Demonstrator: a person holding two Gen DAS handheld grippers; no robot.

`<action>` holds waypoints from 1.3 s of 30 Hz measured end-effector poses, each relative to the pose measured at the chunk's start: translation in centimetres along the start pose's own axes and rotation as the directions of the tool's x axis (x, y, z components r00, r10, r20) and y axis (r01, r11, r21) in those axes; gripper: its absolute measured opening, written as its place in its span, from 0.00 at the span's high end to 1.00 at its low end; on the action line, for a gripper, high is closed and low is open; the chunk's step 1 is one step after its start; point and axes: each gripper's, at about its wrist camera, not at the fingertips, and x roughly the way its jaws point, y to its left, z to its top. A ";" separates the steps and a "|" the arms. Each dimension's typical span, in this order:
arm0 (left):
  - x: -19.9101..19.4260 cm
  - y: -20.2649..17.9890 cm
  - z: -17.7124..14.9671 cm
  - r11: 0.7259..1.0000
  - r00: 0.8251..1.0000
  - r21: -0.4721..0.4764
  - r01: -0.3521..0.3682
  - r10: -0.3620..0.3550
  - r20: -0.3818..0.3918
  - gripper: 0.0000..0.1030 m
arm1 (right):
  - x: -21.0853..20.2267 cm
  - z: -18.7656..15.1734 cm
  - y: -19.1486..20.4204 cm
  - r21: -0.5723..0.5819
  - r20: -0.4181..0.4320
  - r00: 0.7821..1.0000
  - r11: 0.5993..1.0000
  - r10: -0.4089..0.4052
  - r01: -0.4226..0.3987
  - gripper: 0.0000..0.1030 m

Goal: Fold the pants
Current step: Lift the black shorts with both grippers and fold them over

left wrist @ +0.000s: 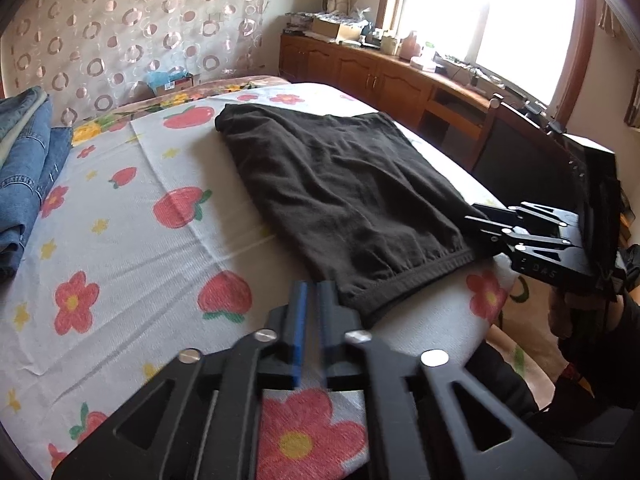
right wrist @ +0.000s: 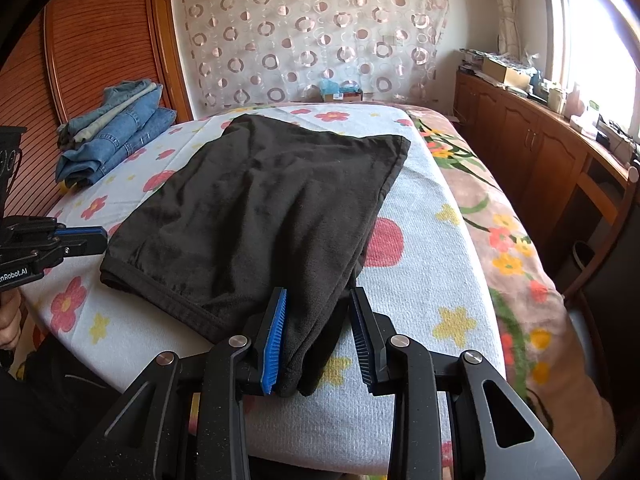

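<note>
Pants [right wrist: 256,216]: black, lying on the flower-printed towel [right wrist: 424,280] that covers the bed, centre of the right wrist frame. They are already doubled into a broad panel, with layered edges showing along the hem at lower left. The surface carries soft creases but no loose leg trails off the panel.

Right tool [right wrist: 320,336]: jaws stand partly apart around the near corner of the pants. The cloth lies against the left blue pad [right wrist: 274,340]; the right pad appears clear of it, so I judge no firm pinch.

Left tool [left wrist: 312,320]: jaws nearly together, a narrow gap between them, nothing in it. It sits just beside the hem corner, lower centre of the left wrist frame, apart from the cloth.

Folded jeans [right wrist: 116,132] are stacked at upper left of the bed.

Judgement: the task is well along. At least one fold is complete; a further fold to a compact bundle, or transfer to the stack, likely remains.
</note>
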 end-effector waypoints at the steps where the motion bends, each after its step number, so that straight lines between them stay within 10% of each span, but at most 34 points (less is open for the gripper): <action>1: 0.3 0.0 0.1 1.000 1.000 0.000 -0.014 0.014 -0.008 0.77 | 0.0 0.0 0.0 0.001 0.000 1.000 1.000 0.000 0.000 0.68; 13: 0.8 1.4 0.8 0.996 1.000 -0.086 0.016 -0.016 -0.001 0.58 | 0.0 0.0 0.0 0.001 0.006 1.000 1.000 -0.001 0.001 0.68; 17: 0.7 1.2 1.1 0.995 0.999 -0.088 0.040 -0.038 0.015 0.29 | 0.0 -0.1 0.1 0.000 0.010 1.000 1.000 -0.006 0.006 0.68; 23: 1.7 0.5 1.1 0.997 1.000 -0.078 0.012 -0.012 0.001 0.27 | -0.1 -0.3 0.0 -0.005 0.014 1.000 1.000 -0.006 0.006 0.68; 34: 2.2 -0.6 0.5 1.000 0.999 -0.018 0.026 -0.026 -0.030 0.88 | -0.1 -0.5 0.0 -0.016 0.020 1.000 1.000 -0.011 0.011 0.68; 39: 0.2 -1.6 0.3 1.000 1.000 0.018 0.015 -0.015 0.004 0.94 | -0.1 -0.5 -0.1 -0.018 0.020 1.000 1.000 -0.007 0.008 0.68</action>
